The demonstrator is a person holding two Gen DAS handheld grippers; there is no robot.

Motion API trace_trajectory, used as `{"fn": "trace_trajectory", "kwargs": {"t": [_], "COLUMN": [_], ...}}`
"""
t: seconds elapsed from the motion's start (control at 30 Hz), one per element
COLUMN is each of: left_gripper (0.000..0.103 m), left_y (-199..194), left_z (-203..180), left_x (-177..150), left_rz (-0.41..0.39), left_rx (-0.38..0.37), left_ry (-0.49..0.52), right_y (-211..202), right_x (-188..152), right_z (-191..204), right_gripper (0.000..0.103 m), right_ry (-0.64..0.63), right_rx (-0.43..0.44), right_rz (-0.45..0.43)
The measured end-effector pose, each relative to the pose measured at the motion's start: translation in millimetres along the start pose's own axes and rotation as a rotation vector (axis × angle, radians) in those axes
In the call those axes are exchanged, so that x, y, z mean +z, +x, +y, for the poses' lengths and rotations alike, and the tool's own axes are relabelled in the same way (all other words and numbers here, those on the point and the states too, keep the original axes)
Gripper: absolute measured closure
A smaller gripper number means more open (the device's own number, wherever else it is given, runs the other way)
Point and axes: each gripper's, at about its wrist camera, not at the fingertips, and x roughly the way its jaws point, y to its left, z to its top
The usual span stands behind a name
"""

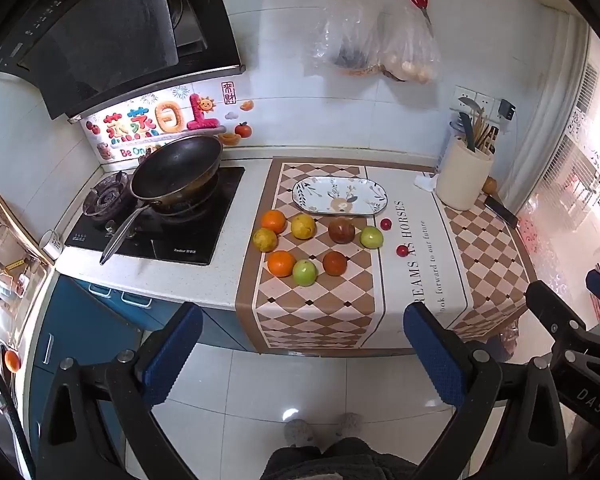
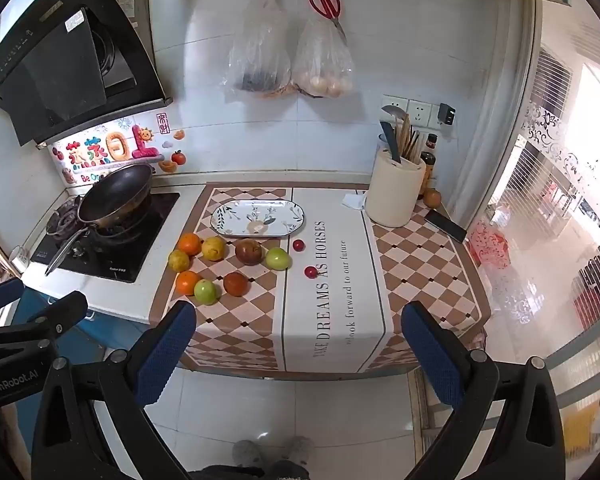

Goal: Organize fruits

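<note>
Several fruits lie on a checkered mat (image 1: 320, 312) on the counter: oranges (image 1: 273, 221) (image 2: 189, 243), yellow ones (image 1: 303, 226) (image 2: 213, 248), green apples (image 1: 305, 272) (image 2: 278, 258), dark red fruits (image 1: 341, 230) (image 2: 248, 251) and two small red ones (image 1: 401, 251) (image 2: 310, 272). Behind them sits an empty patterned oval plate (image 1: 300, 194) (image 2: 220, 218). My left gripper (image 1: 300, 344) hangs open in front of the counter edge, well short of the fruit. My right gripper (image 2: 298, 340) is open too, just before the mat's front edge. Nothing is between either pair of fingers.
A wok (image 1: 176, 172) (image 2: 114, 194) sits on the gas hob at left. A cream utensil holder (image 1: 465, 178) (image 2: 396, 192), a phone (image 2: 446, 226) and bottles stand at the back right. Plastic bags and red scissors (image 2: 324, 2) hang on the wall. A person's slippered feet (image 1: 320, 434) stand on the tiled floor.
</note>
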Motion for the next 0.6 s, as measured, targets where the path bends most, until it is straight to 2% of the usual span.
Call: {"fn": "trace_trajectory", "kwargs": {"t": [0.6], "left_gripper": [0.0], "left_y": [0.2], "left_z": [0.1], "left_x": [0.3], "left_rz": [-0.003], "left_rx": [0.01], "left_ry": [0.008], "right_y": [-2.2], "right_x": [-1.5], "right_z": [2.7], "right_gripper": [0.0], "right_ry": [0.009], "right_rx": [0.016], "right_rz": [0.004]}}
